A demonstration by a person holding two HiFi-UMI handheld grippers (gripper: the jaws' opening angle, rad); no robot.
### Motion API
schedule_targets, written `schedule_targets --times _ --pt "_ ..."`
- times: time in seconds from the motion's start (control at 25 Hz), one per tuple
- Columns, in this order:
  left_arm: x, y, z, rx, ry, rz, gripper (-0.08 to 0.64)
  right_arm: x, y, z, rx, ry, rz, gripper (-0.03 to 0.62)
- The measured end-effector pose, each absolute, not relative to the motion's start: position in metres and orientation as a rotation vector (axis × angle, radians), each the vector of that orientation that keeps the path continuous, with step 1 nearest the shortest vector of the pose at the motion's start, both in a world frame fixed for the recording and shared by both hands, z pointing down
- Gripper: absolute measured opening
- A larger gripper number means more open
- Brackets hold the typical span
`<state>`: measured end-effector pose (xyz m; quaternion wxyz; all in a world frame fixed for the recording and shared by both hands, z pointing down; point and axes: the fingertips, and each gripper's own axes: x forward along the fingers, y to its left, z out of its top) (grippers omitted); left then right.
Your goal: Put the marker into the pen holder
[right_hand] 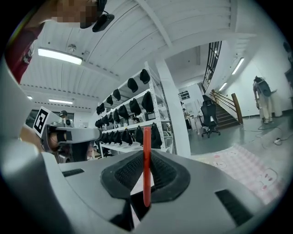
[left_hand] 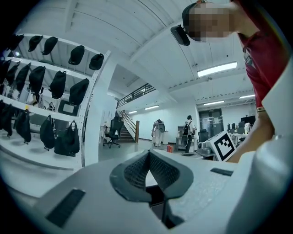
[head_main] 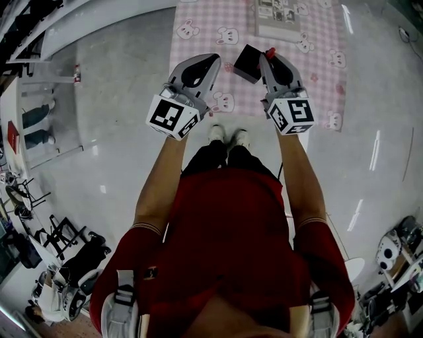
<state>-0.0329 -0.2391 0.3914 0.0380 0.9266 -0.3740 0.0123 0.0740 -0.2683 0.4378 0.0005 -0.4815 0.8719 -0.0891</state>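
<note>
A thin red marker [right_hand: 146, 164] stands upright between the pads of my right gripper [right_hand: 146, 157], which is shut on it. In the head view its red tip [head_main: 269, 52] pokes out past the right gripper [head_main: 266, 57]. The black, box-shaped pen holder [head_main: 246, 64] lies just left of that gripper, on the pink checked cloth [head_main: 198, 23]. My left gripper [head_main: 214, 61] is held level with the right one, left of the holder. Its jaws meet at the tips with nothing between them [left_hand: 149, 154].
A flat light board with small pictures [head_main: 277, 20] lies at the cloth's far side. The person's shoes [head_main: 228, 135] stand at the cloth's near edge on a glossy grey floor. Shelves of black bags [left_hand: 50, 91] and a staircase [right_hand: 224, 109] are further off.
</note>
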Motion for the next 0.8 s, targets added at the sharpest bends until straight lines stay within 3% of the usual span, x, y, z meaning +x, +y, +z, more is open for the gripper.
schedule_targets --times 0.8 --pt "-0.035 -0.241 0.419 2.801 -1.082 0.072 0.005 0.060 -0.272 0.508 -1.601 2.907 -0.409 0.037"
